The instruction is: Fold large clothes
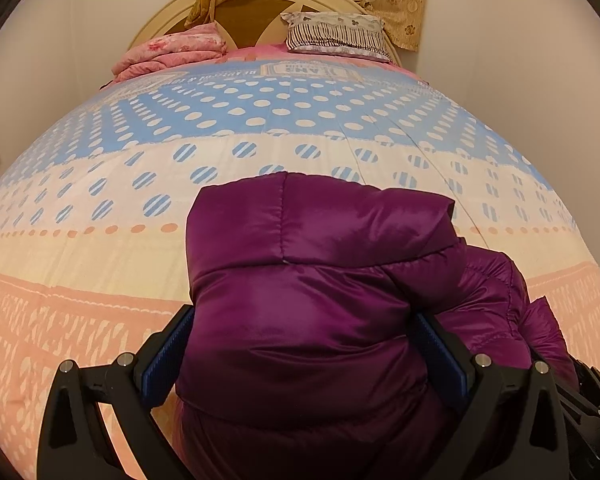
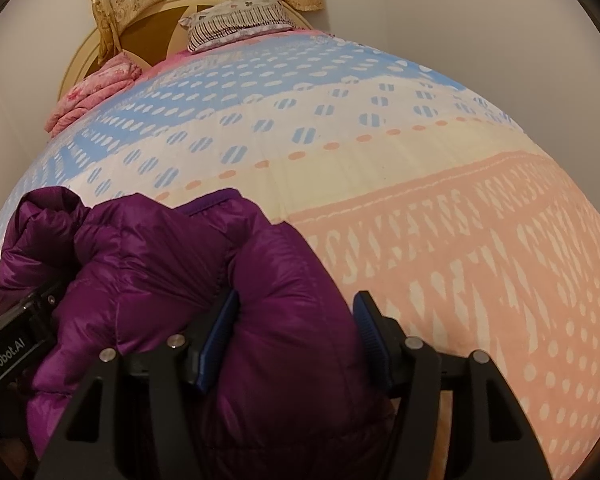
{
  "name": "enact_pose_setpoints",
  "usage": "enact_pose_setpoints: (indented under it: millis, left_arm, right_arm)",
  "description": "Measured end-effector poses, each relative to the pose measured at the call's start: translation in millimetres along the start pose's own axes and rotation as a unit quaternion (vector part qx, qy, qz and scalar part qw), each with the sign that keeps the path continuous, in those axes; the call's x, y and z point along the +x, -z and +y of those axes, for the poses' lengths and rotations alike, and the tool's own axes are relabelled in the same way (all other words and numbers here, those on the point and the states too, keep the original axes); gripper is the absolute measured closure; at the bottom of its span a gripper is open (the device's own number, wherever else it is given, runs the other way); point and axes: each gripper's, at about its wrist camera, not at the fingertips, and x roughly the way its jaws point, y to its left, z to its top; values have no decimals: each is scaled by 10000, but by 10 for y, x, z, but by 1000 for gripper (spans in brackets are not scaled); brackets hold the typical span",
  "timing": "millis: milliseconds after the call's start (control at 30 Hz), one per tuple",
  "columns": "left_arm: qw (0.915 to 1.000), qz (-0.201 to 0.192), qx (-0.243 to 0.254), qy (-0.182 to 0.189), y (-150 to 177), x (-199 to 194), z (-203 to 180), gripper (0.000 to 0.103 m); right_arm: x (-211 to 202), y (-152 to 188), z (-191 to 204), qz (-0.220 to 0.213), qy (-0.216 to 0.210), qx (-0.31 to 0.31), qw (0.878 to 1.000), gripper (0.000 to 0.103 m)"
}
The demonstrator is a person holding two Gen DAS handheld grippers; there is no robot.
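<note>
Faintly legible, "GenRobot.AI" on left hand-held gripper (image 2: 16,344), purple jacket (image 2: 180,280)

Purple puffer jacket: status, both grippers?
Left gripper and right gripper each clamped on the purple puffer jacket, bunched on the dotted bedspread. Nothing in the way.

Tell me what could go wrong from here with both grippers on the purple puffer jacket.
1. The purple puffer jacket is slick and bulging between the left gripper; its fill may squeeze out and slip free.
2. The right gripper holds a puffy roll, with its right pad barely against the fabric, so that side could drop first and undo the fold.
3. The jacket sits bunched on the patterned bedspread; setting it down now might trap uneven layers.
</note>
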Motion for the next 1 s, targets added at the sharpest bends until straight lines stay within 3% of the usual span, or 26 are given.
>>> enact_pose_setpoints:
  millis: [233, 367, 500, 667, 800, 1000]
  left_arm:
    - [10000, 85, -2, 29, -6, 23, 1, 1]
    - [9985, 267, -34, 472, -17, -223, 178, 1]
    - [9943, -131, -50, 1057, 208, -729, 487, 1]
    - [9929, -68, -44, 1184, 523, -859, 625, 1]
    - [9926, 11, 262, 1186, 702, -826, 474, 1]
    - [9928, 31, 312, 1158, 760, -732, 401, 1]
  right_arm:
    - [16, -9, -15, 47, -53, 31, 10000, 39]
    - [-172, -38, -106, 39, -275, 72, 9996, 32]
    - [-578, 43, -250, -296, -655, 115, 9973, 28]
    - [-560, 229, -274, -28, -842, 29, 9964, 28]
    - [-518, 350, -308, -3, -968, 123, 9952, 28]
    - [-463, 451, -332, -33, -1090, 195, 9939, 27]
